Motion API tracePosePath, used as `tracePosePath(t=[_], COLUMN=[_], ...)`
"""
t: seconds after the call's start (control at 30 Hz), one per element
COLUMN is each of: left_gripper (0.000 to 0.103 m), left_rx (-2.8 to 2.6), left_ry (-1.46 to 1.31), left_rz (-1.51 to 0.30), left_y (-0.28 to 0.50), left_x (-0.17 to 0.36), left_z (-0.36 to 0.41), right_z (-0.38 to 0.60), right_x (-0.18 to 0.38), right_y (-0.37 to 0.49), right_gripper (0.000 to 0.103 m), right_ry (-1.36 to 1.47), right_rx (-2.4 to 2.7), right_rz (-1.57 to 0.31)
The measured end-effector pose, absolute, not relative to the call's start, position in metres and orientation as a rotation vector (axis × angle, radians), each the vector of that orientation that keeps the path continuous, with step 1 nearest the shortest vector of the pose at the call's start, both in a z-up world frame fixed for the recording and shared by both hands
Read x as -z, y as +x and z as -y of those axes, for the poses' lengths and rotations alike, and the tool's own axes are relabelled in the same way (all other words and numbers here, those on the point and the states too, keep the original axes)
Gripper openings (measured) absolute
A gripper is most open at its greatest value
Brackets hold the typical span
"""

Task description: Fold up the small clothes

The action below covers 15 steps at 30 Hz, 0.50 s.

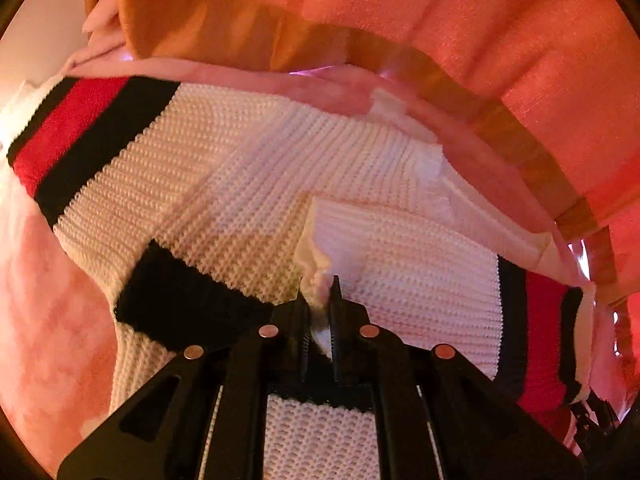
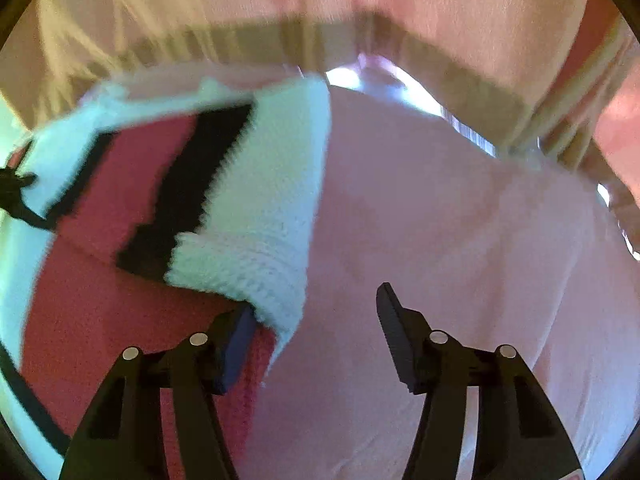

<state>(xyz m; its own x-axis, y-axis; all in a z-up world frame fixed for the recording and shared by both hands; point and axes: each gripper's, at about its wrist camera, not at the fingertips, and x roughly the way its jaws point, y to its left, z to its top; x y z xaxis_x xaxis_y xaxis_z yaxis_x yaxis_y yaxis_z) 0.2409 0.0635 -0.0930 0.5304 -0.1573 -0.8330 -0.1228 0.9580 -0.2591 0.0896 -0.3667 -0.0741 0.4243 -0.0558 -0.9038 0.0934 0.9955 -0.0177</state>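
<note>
A white knit sweater with black and red stripes lies on a pink fleece blanket. My left gripper is shut on a white edge of the sweater and holds a folded part over the body. In the right wrist view the sweater lies to the left, its white, black and red bands blurred. My right gripper is open; its left finger touches the sweater's white hem, and its right finger is over bare blanket.
An orange curtain with a tan band hangs behind the blanket's far edge. In the right wrist view it shows as a pale curtain. The other gripper's tip shows at the sweater's right striped end.
</note>
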Motion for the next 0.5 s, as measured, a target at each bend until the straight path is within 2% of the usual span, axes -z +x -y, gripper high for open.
tracePosePath(t=[0.1,0.13,0.17,0.2,0.27,0.37,0.5], left_gripper=[0.014,0.017,0.029,0.054,0.078,0.08,0.08], left_rx=[0.077,0.082,0.064,0.004,-0.113,-0.278,-0.528], left_ry=[-0.44,-0.488,-0.523,-0.552,-0.623,-0.704,-0.739], left_rz=[-0.977,-0.947,-0.911,-0.864,-0.781,-0.732,-0.766], left_y=[0.235,0.233,0.23,0.224,0.215,0.216,0.234], left_x=[0.083,0.074,0.066,0.055,0.045,0.046,0.072], left_z=[-0.079,-0.089,-0.103,-0.125,-0.168,-0.248,-0.355], right_z=[0.371,0.368,0.362,0.351,0.33,0.288,0.238], right_x=[0.051,0.041,0.027,0.012,-0.007,-0.018,-0.009], right_y=[0.08,0.076,0.072,0.067,0.059,0.045,0.039], right_gripper=[0.056,0.06,0.062,0.065,0.077,0.077,0.077], right_ry=[0.115,0.116,0.104,0.077,0.04,0.009,-0.055], right_rx=[0.115,0.131,0.157,0.175,0.165,0.097,-0.026], right_rz=[-1.129,-1.109,-1.078,-1.037,-0.976,-0.924,-0.921])
